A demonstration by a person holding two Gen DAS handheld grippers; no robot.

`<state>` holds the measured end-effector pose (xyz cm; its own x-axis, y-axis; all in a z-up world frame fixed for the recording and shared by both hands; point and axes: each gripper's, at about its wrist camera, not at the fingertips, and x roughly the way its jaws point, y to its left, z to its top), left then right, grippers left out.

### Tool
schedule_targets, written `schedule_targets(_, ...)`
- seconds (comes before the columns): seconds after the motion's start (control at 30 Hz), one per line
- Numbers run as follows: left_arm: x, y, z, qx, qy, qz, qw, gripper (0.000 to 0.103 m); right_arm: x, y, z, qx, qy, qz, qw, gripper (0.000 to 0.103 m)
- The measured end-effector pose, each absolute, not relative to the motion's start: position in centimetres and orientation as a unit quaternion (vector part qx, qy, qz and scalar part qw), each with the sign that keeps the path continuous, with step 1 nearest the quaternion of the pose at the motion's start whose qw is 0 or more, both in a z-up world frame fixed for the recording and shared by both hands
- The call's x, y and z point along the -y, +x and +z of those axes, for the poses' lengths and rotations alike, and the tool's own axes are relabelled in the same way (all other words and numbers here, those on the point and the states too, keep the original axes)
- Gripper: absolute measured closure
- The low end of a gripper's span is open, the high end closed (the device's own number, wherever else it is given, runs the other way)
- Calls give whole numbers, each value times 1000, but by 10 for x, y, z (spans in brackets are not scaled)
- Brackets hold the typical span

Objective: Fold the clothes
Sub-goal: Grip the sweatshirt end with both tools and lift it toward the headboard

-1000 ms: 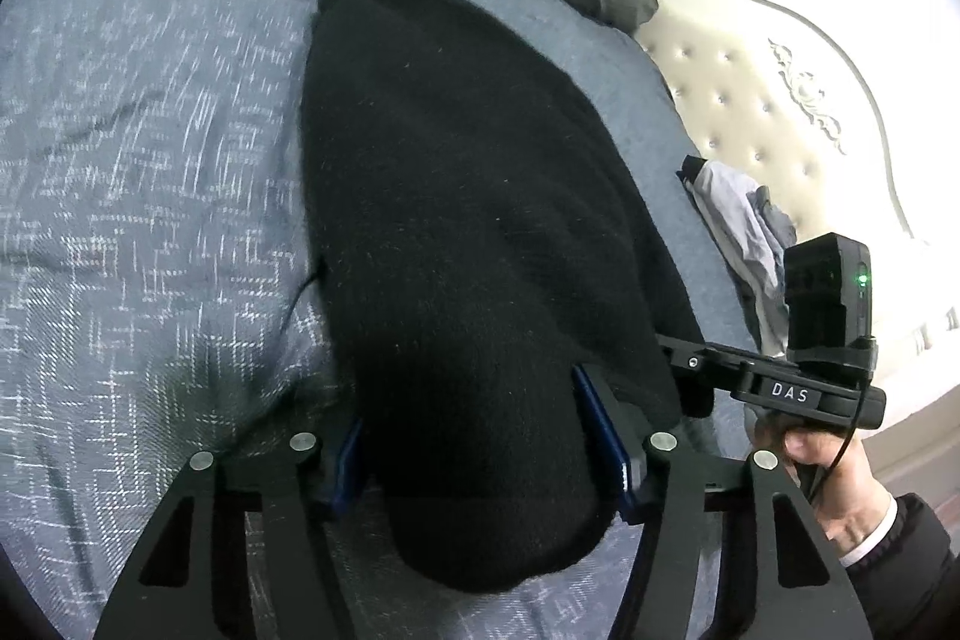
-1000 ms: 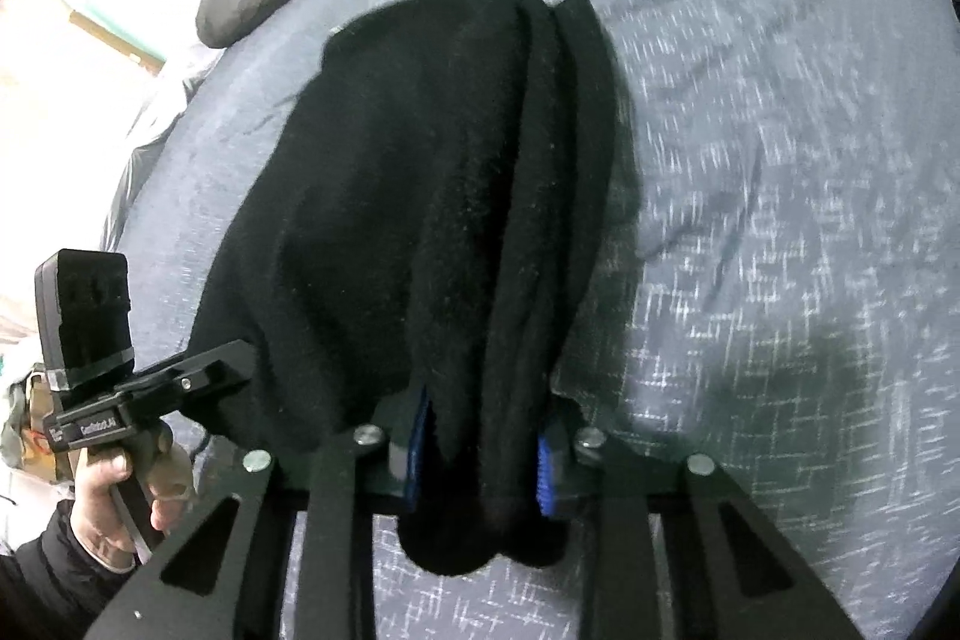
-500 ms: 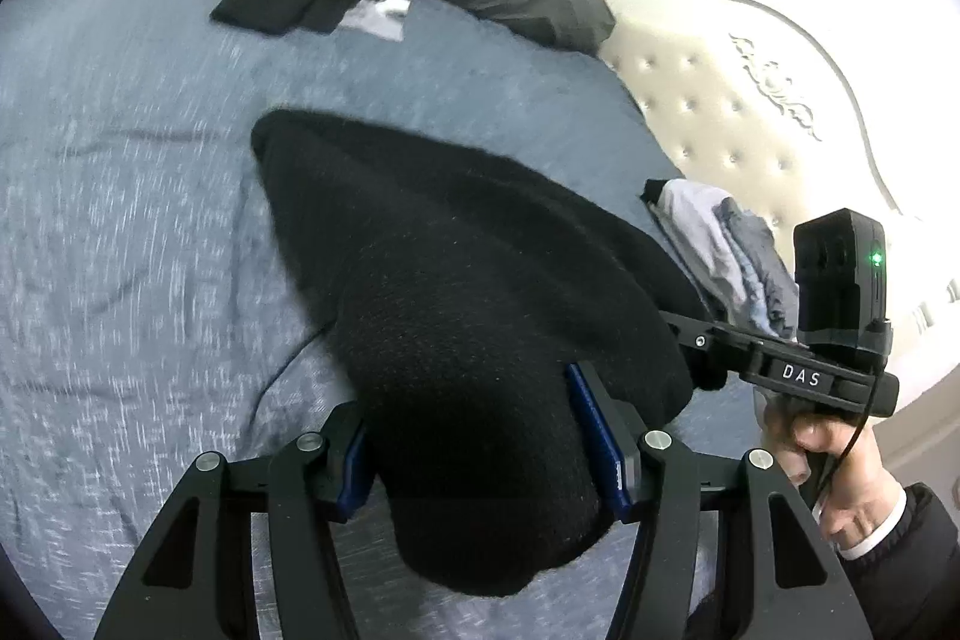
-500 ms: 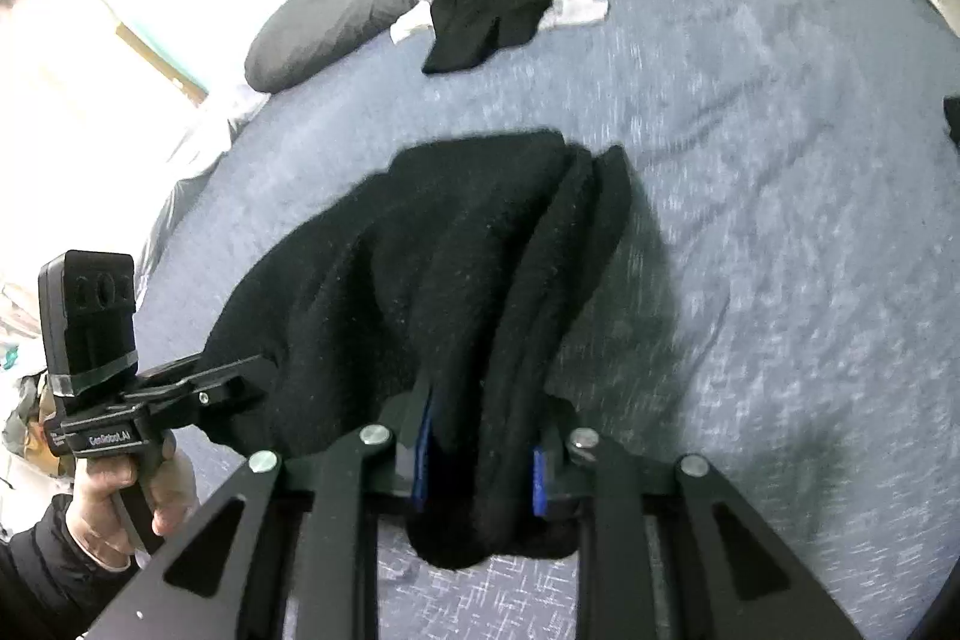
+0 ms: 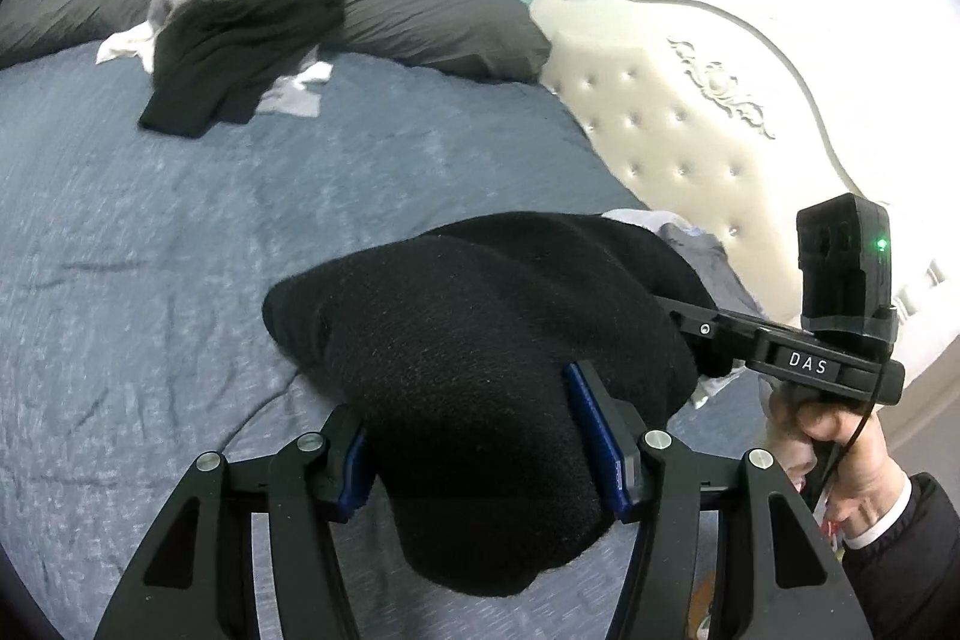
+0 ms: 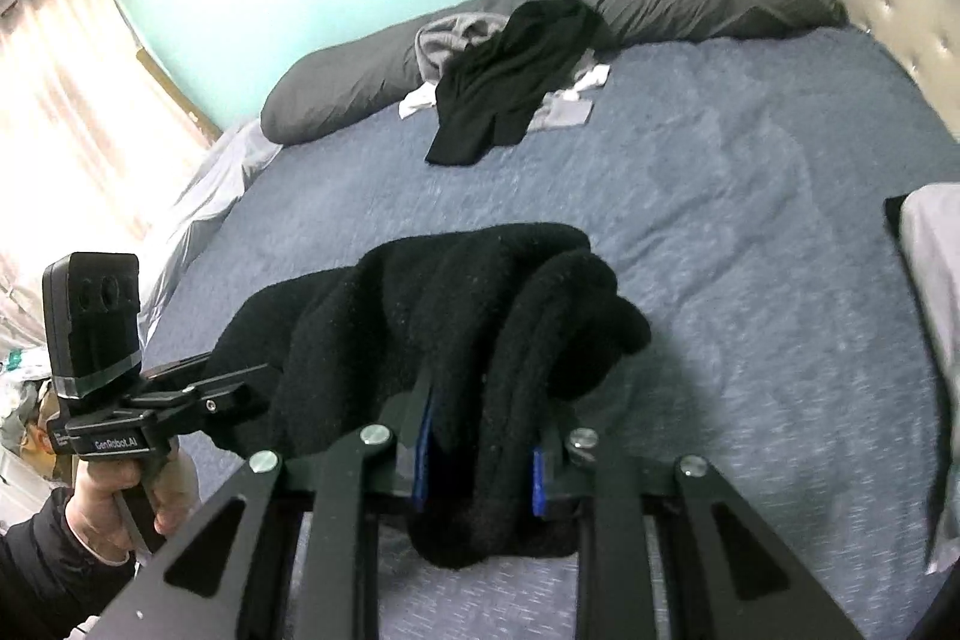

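Observation:
A black fuzzy garment [image 5: 480, 340] hangs folded between both grippers above the blue bedspread [image 5: 180, 250]. My left gripper [image 5: 486, 454] is shut on one thick end of it, which bulges between the blue pads. My right gripper [image 6: 477, 466] is shut on the other end of the black garment [image 6: 432, 316], with folds draped over its left finger. Each view shows the other gripper held in a hand at the garment's side: the right gripper [image 5: 708, 340] and the left gripper [image 6: 240, 394].
A heap of black, grey and white clothes [image 5: 234, 40] lies at the far end of the bed by dark grey pillows [image 5: 420, 16]. A grey folded pile [image 6: 930, 280] sits at the right. The cream tufted headboard [image 5: 690, 130] borders the bed.
Both grippers rose and tilted up, lifting the garment's near edge off the bed and bunching it shorter. More of the pillows and wall came into view.

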<state>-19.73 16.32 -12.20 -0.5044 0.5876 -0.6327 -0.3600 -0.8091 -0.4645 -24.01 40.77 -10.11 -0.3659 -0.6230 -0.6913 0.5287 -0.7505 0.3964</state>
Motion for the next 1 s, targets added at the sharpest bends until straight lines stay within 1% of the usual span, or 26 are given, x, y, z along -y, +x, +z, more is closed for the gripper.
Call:
schedule_targets(0.67, -306, -229, -33, 91, -372, 864, 327, 41, -546, -277, -15, 66, 381, -869, 309, 80)
schedule_targets(1.0, -374, -237, -16, 76, -364, 858, 353, 41, -610, -286, 5, 69, 371, -883, 280, 80)
